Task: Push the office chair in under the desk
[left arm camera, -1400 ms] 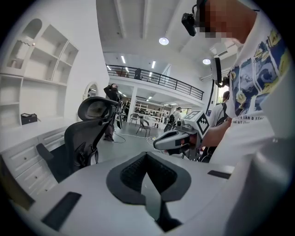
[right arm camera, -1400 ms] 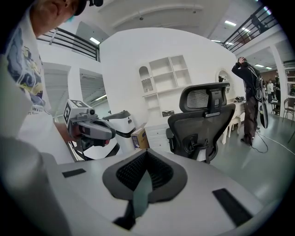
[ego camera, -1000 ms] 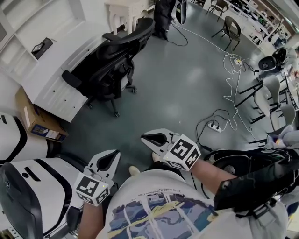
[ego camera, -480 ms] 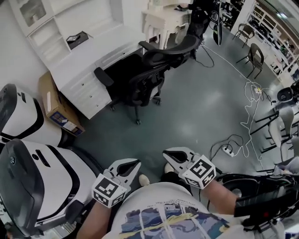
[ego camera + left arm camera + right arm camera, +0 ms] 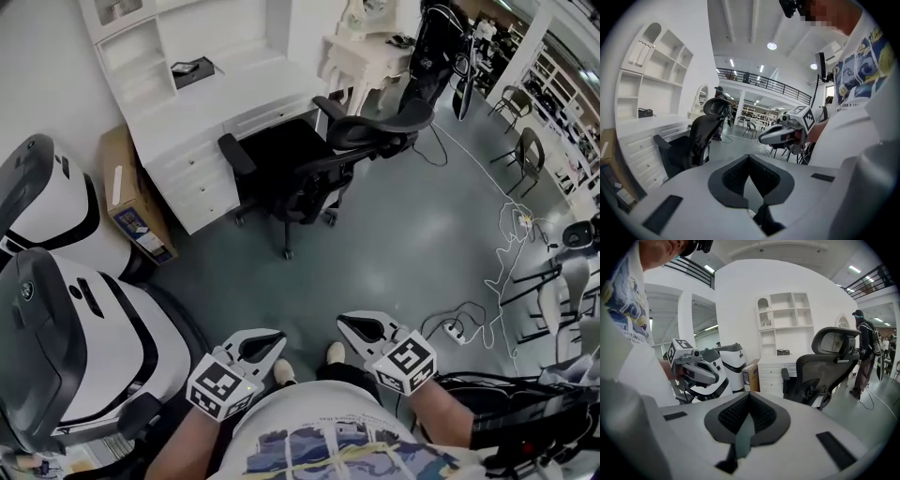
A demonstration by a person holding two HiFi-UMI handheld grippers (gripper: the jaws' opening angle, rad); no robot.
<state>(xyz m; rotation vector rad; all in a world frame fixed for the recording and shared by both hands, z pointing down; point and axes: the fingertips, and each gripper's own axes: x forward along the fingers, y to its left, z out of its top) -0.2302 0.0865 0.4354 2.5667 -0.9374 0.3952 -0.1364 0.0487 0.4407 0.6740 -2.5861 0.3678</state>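
Note:
The black mesh office chair [image 5: 309,159] stands on the grey floor, pulled out from the white desk [image 5: 202,103], its seat toward the desk opening. Both grippers are held low in front of the person, well short of the chair. My left gripper [image 5: 274,339] is shut and empty; so is my right gripper [image 5: 345,323]. In the left gripper view the chair [image 5: 696,140] is ahead at left, beyond the closed left gripper [image 5: 750,161]. In the right gripper view the chair [image 5: 820,371] is at right of the closed right gripper [image 5: 749,399], and the desk [image 5: 771,366] is behind it.
Large white-and-black machines [image 5: 56,309] stand at the left, with a cardboard box [image 5: 131,202] against the desk's side. Cables and a power strip [image 5: 457,328] lie on the floor at right. A person [image 5: 436,37] and a white dresser [image 5: 366,47] are behind the chair.
The person and both grippers have moved toward the chair; the chair and desk now sit more central and nearer in the head view. Both grippers stay shut.

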